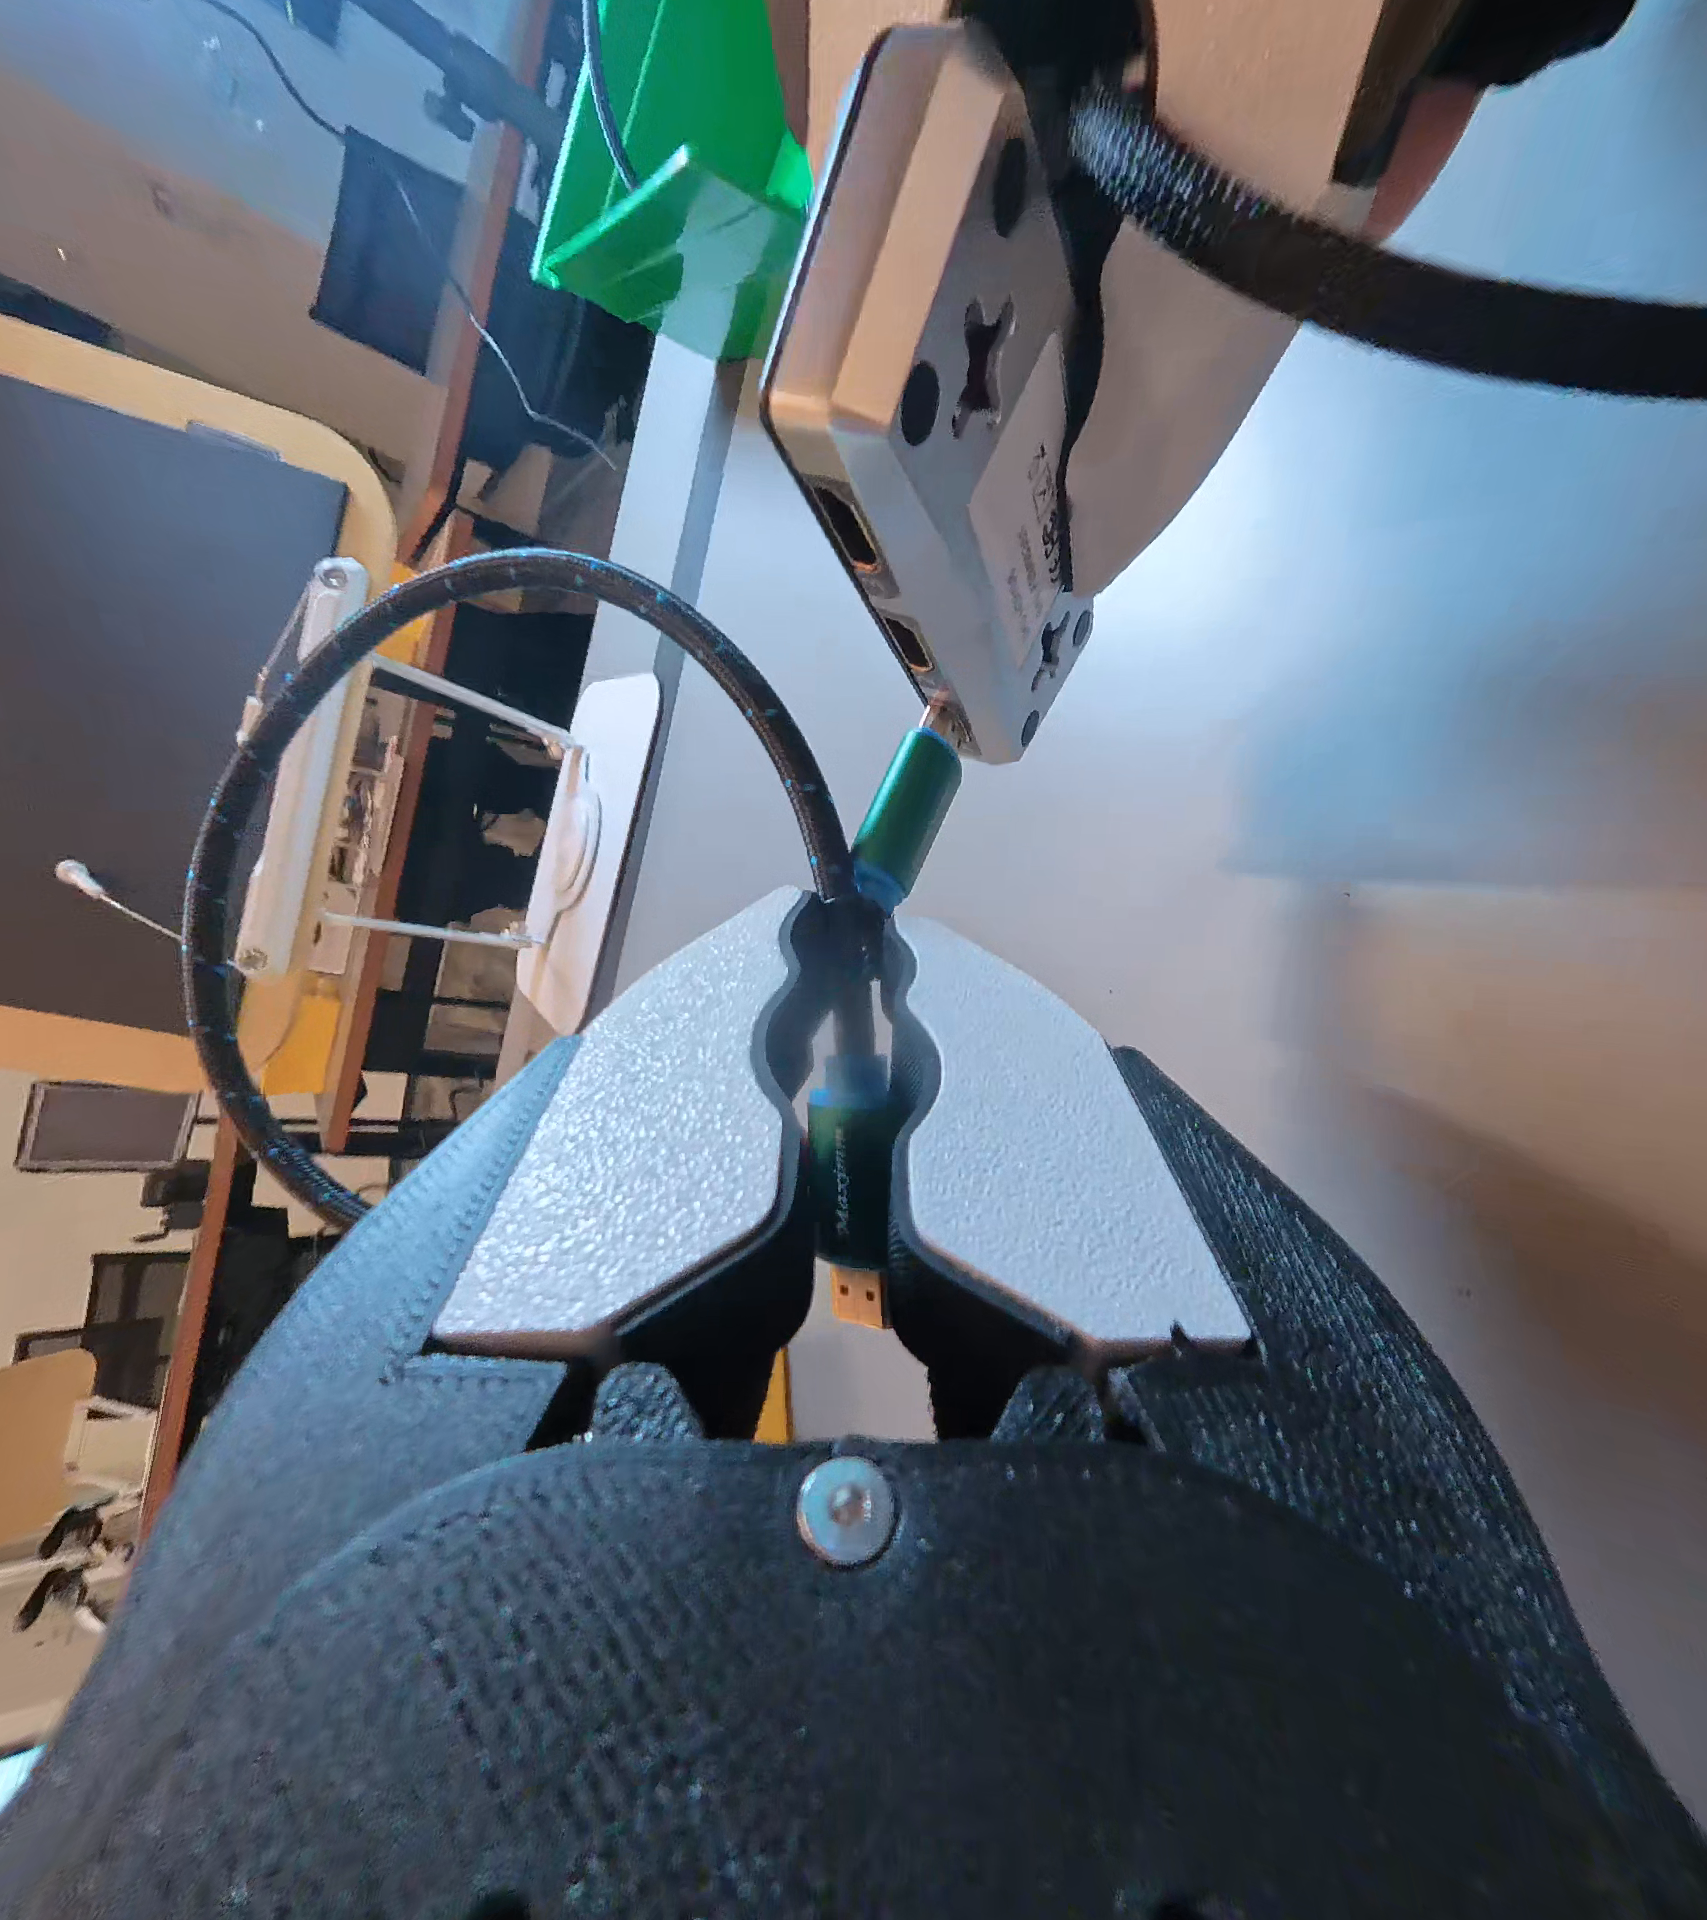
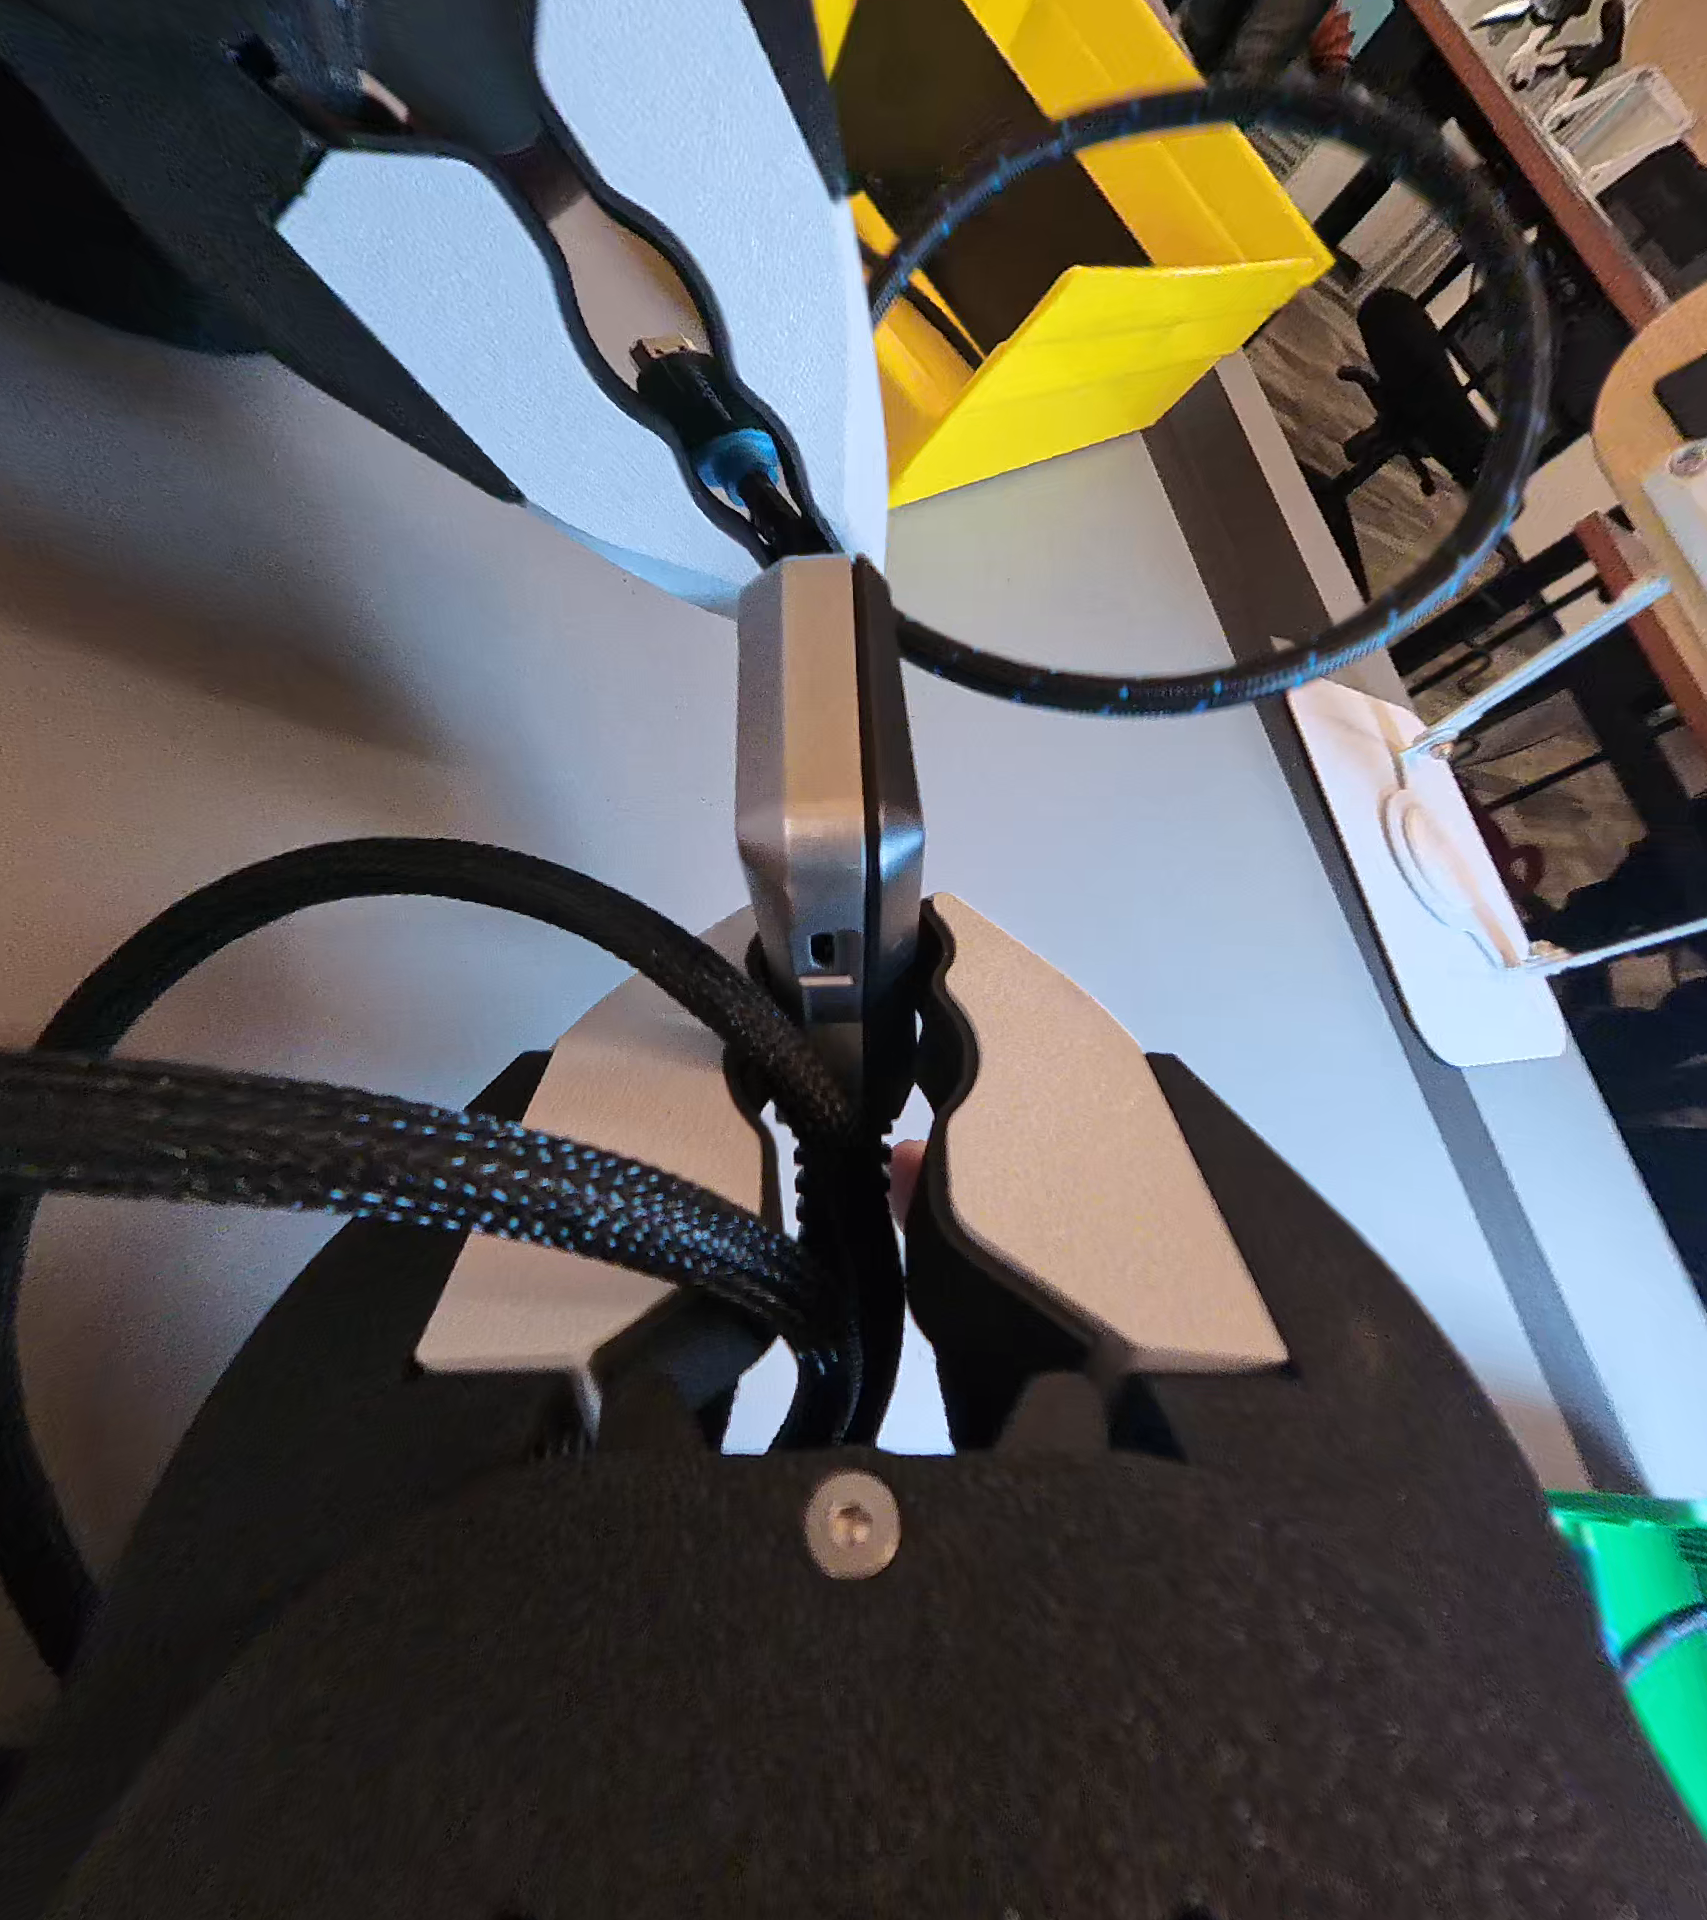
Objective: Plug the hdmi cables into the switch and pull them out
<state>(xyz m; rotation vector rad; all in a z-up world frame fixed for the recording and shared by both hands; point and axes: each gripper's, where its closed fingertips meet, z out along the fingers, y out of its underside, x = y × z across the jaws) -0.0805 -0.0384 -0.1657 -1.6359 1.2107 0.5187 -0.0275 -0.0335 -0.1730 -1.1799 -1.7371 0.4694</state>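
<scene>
Switch (image 1: 942, 416), a flat silver box, held in the air above the pale table (image 1: 1451, 1039) by the right gripper (image 2: 896, 1039); its jaws are nearly closed, clamping the near end of the switch (image 2: 823, 748) together with the thick braided cable (image 2: 340, 1153) that leaves that end. One side of the switch shows two empty ports and, at the corner, a third at which the green plug (image 1: 906, 805) sits with its metal tip at or just inside the opening; how deep it is seated cannot be told. Left gripper (image 1: 844, 925), jaws closed to a narrow gap, pinches the thin blue-flecked cable (image 1: 236, 790) just behind that plug; the cable loops out to the side and returns, so that its second plug (image 1: 844, 1184) lies loose in the gap farther back, gold tip toward the camera.

Risks, as judged: the plug meets the port at a slant, and a push along the cable, not the shell, may buckle the cable or jam the tip against the port rim; the grip on the switch covers only its end, so side load could pivot it in the jaws; the loose second plug and loop may snag.

Surroundings: green bin (image 1: 672, 208) and yellow bin (image 2: 1088, 312) at the table's far edge; a white stand (image 2: 1431, 831) beside them.
</scene>
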